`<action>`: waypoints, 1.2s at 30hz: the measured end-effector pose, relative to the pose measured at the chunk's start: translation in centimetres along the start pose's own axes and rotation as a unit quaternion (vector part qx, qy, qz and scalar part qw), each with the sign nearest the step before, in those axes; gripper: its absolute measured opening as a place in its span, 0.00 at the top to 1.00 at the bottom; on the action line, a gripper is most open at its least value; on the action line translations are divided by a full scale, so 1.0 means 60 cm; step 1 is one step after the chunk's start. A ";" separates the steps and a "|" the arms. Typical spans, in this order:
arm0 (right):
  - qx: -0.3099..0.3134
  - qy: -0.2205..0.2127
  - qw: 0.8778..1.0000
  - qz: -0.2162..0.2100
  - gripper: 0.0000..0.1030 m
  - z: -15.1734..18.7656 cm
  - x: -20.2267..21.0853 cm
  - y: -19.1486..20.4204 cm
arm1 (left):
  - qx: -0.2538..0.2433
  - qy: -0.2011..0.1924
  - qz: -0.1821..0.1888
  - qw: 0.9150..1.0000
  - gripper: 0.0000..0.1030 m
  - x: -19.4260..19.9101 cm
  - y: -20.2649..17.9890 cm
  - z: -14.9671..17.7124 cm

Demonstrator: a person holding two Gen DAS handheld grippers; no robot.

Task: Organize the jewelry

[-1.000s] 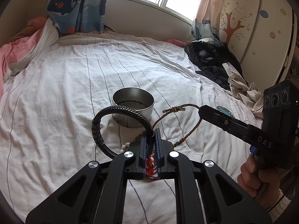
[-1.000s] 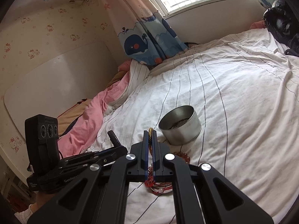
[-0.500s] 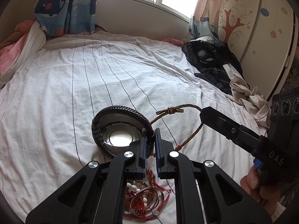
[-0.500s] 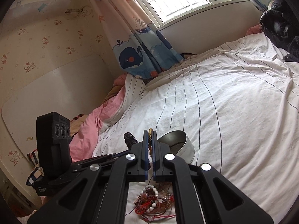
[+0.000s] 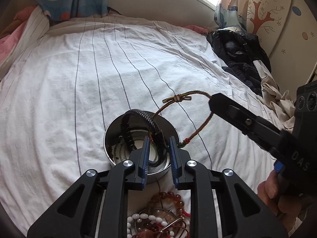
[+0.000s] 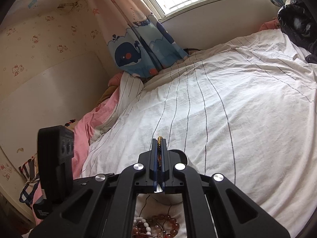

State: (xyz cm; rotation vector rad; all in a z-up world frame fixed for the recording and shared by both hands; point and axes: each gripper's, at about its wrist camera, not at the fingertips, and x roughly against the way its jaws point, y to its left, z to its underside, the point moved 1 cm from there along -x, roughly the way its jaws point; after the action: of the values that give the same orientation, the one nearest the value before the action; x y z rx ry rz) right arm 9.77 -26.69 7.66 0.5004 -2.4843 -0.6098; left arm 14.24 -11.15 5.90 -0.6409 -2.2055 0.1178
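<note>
A round metal tin (image 5: 108, 138) stands on the striped white bedsheet (image 5: 79, 79). My left gripper (image 5: 158, 148) hovers over the tin, its jaws opening. A black braided bracelet (image 5: 151, 122) stands loose between them, its lower part inside the tin, and the pads do not press it. To the right, my right gripper (image 5: 212, 101) is shut on a brown woven cord bracelet (image 5: 178, 98) that hangs in the air beside the tin. In the right wrist view the cord bracelet (image 6: 159, 138) shows between the closed right gripper (image 6: 159, 141) fingers, which hide most of the tin (image 6: 184, 155).
A heap of bead bracelets (image 5: 164, 216) lies on the sheet just in front of the tin. Dark clothes (image 5: 241, 59) are piled at the bed's right edge, and a pink blanket (image 6: 85, 130) at the left. A person's hand (image 5: 275, 196) grips the right tool.
Both grippers moved forward over the bed to the tin. The left jaws, shut on the black bracelet before, have parted, and the bracelet has dropped into the tin. The bead heap now lies behind the fingers.
</note>
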 end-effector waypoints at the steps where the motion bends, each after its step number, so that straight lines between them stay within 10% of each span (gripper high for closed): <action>1: -0.010 0.002 1.000 -0.011 0.96 0.002 -0.006 -0.001 | 0.003 -0.007 -0.003 1.000 0.74 0.010 0.004 0.005; 9: -0.005 0.076 0.996 0.037 0.93 0.027 -0.070 -0.009 | 0.028 -0.021 -0.025 0.999 0.66 0.053 0.042 0.031; 12: -0.010 0.078 0.996 0.050 0.61 0.037 -0.070 -0.022 | 0.033 -0.017 -0.033 0.999 0.65 0.054 0.049 0.041; 21: -0.025 0.037 0.997 0.062 0.55 0.024 -0.033 -0.035 | 0.033 -0.068 -0.032 0.997 0.59 0.046 0.039 -0.007; 25: -0.049 0.035 0.996 0.062 0.54 0.020 -0.026 -0.052 | 0.041 -0.028 -0.047 0.998 0.59 -0.008 0.032 -0.019; 30: -0.060 0.021 0.996 0.055 0.54 0.010 -0.007 -0.058 | 0.017 -0.008 -0.058 0.998 0.99 -0.025 0.012 -0.016; 36: -0.074 0.011 0.996 0.053 0.53 0.003 0.010 -0.066 | 0.009 0.021 -0.079 0.997 1.00 -0.026 0.009 -0.017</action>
State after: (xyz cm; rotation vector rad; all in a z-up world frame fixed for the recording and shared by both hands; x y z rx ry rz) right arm 10.08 -30.19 5.75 0.3143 -2.4041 -0.7347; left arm 16.04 -11.58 5.33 -0.4540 -2.2030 0.0424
